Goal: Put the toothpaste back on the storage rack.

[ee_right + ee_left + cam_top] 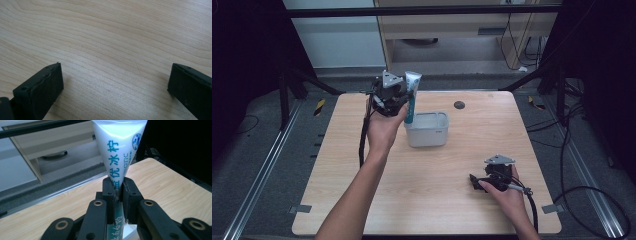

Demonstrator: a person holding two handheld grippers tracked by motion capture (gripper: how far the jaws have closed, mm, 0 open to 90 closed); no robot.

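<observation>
- Left of centre in the upper part of the high view, the left gripper (399, 102) was clamped on a white and teal tube (412, 95), held upright above the left edge of a white bin (428, 131).
- Lower right, the right gripper (475, 181) rested on the wooden table (437, 200), jaws spread wide and holding nothing.

My left gripper (118, 191) pinches a white tube (119, 152) with teal lettering between its two black jaws, the tube widening upward above the wooden table (162, 182). Beyond the table edge I see grey floor and a pale cabinet (45, 143).
</observation>
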